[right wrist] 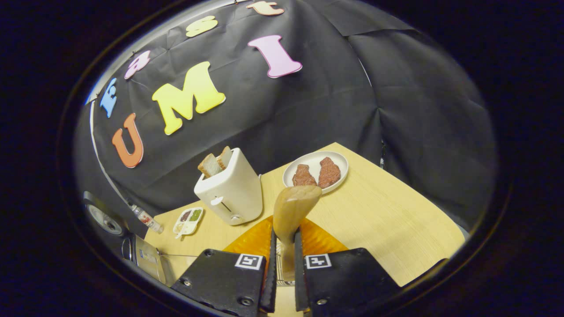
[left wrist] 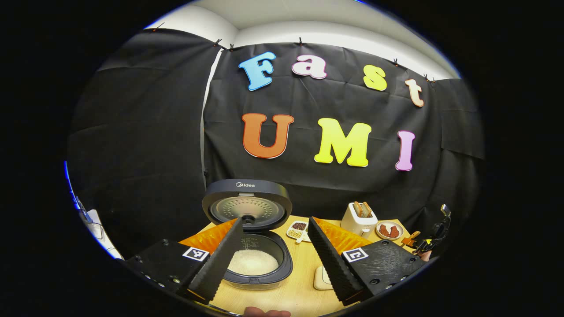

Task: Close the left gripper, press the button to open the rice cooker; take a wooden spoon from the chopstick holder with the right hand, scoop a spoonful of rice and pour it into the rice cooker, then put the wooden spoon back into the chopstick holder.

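The wooden table carries everything, and on it the rice cooker stands with its lid already swung up, white rice lying in the pot. Behind sit a white toaster with bread slices, a plate of brown cutlets and a small divided dish of grains. The left gripper hangs over the cooker with its fingers spread wide, grasping nothing. The right gripper is clamped on the handle of the wooden spoon, bowl pointing up. I'd judge the spoon light, stiff and fairly smooth, so a grip low on the handle seems sound, though it may pivot when loaded.
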The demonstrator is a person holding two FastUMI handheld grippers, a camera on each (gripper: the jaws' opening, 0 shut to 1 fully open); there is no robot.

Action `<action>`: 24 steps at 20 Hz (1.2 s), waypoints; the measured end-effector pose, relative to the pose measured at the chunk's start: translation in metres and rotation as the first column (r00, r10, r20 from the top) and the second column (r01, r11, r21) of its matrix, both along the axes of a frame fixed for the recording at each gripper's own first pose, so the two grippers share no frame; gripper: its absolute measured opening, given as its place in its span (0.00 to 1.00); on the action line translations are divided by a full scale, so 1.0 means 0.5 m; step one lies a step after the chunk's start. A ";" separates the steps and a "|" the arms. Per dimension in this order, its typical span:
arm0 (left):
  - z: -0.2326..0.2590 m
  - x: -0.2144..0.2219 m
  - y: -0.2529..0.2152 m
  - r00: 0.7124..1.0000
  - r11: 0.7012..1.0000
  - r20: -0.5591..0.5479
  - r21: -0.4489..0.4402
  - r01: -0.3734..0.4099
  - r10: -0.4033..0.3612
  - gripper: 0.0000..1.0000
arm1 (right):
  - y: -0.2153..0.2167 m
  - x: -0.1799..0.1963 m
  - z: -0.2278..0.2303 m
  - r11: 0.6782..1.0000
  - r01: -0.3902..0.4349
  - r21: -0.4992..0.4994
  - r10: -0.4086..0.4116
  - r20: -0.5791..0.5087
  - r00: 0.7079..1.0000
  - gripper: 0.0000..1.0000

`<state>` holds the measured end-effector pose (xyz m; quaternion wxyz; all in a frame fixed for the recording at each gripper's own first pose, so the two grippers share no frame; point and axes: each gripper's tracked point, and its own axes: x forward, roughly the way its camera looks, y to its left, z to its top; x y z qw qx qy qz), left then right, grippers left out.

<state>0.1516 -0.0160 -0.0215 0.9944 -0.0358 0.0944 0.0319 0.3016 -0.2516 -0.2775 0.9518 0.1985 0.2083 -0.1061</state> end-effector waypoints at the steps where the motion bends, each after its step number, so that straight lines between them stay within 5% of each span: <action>1: 0.003 0.001 0.000 1.000 1.000 0.006 -0.001 0.002 -0.002 0.95 | -0.004 -0.004 0.010 1.000 0.007 -0.018 -0.007 0.008 1.000 0.24; 5: 0.027 0.017 0.008 0.999 1.000 0.041 -0.002 0.008 -0.008 0.95 | -0.024 -0.024 0.089 0.996 0.030 -0.084 -0.026 0.050 0.998 0.70; 7: 0.036 0.021 0.022 0.999 1.000 0.051 0.003 0.000 0.000 0.95 | -0.041 -0.043 0.134 0.991 0.069 -0.118 -0.060 0.081 0.995 0.80; 12: 0.060 0.037 0.057 0.997 0.999 0.069 0.013 -0.039 0.038 0.89 | -0.042 -0.099 0.265 0.966 0.113 -0.231 -0.074 0.170 0.983 0.78; 14: 0.087 0.049 0.062 0.995 0.999 0.097 0.014 -0.037 0.036 0.95 | -0.030 -0.125 0.323 0.948 0.125 -0.292 -0.067 0.200 0.977 0.99; 24: 0.093 0.204 0.138 0.991 0.997 0.108 0.003 -0.076 0.075 0.95 | 0.039 -0.280 0.445 0.926 0.133 -0.353 -0.036 0.267 0.963 0.97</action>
